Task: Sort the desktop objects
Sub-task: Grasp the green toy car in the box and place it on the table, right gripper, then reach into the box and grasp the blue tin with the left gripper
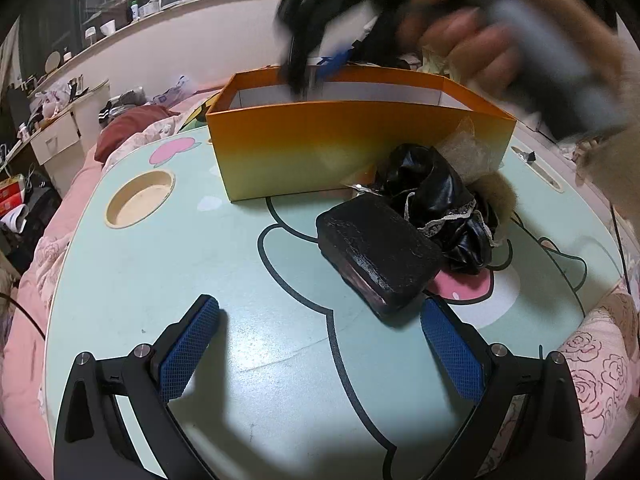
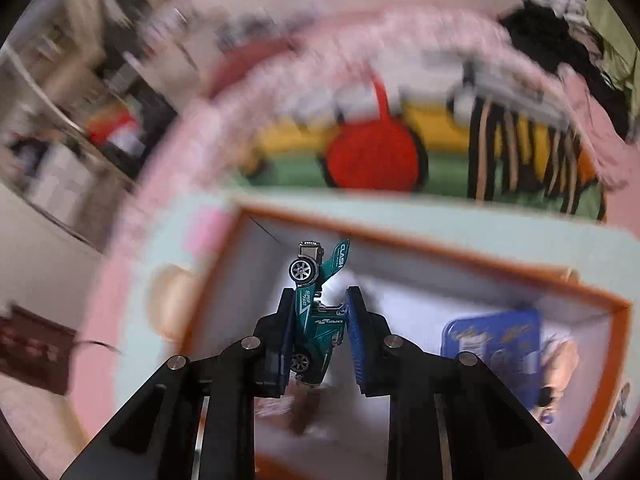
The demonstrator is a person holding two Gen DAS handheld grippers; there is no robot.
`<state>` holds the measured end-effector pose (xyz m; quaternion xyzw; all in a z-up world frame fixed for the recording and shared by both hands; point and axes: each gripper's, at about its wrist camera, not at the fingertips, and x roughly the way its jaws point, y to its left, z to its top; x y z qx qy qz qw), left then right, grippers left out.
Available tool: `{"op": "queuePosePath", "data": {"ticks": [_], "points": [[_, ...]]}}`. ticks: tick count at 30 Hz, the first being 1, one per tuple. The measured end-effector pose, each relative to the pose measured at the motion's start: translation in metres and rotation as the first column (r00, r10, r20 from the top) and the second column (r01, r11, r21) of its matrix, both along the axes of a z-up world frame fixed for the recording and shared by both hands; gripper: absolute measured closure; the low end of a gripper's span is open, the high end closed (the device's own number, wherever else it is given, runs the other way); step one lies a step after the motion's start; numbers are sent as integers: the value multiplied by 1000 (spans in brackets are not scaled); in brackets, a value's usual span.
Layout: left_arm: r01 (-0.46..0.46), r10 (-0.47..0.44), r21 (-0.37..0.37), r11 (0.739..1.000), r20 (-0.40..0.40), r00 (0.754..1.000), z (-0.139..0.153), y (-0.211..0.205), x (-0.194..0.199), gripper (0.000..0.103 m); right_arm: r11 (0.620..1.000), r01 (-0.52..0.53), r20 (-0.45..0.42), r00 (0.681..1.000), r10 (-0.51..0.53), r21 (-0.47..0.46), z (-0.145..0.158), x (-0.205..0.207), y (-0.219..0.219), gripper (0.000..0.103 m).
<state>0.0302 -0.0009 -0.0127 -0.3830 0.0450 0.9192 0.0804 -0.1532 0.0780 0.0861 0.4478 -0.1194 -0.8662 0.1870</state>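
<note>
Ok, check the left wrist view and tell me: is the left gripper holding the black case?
No, the left gripper stands open and empty above the table, and the black case lies beyond its fingertips, untouched.

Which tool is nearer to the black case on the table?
Left. The left tool hovers open just in front of the black case; the right tool, gripping a green toy car, is over the orange box behind it.

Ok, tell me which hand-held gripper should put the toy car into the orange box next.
Right. The right hand-held gripper is already shut on the green toy car and sits above the open orange box. The left hand-held gripper is open and empty, low over the table.
</note>
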Motion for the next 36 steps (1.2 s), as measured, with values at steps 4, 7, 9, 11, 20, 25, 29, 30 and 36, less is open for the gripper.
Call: {"op": "queuePosePath", "data": {"ticks": [4,7,9,11,20,25,29,30,36], "points": [[1,-1,2,1000,0,1000,0,3,2,2,997,-26,-153,988,36,70,47,76,19,80],[3,-3,2,1000,1,1000,0,1,1,2,978,8,-173,985,29,210,35,139,40,80],[4,-4,3,1000,1,1000,-1,1,2,2,953,51,-152,988,-5,300,8,159,59,80],[4,-4,3,1000,2,1000,-1,1,1,2,923,108,-117,991,-69,369,-26,164,72,80],[4,-4,4,1000,3,1000,-3,-1,-4,2,974,107,-19,994,-105,201,-72,142,79,70],[5,-5,4,1000,3,1000,-3,-1,-5,2,941,215,-204,965,-164,260,-55,185,83,18],[6,-6,4,1000,4,1000,-3,-2,-5,2,957,117,-124,988,-86,265,-84,200,72,18],[7,-7,4,1000,4,1000,-4,-2,-5,2,949,122,-110,990,-93,292,-95,199,70,18],[8,-8,13,1000,1,1000,-2,-2,-3,2,929,198,-200,970,-139,311,-113,198,66,10]]}}
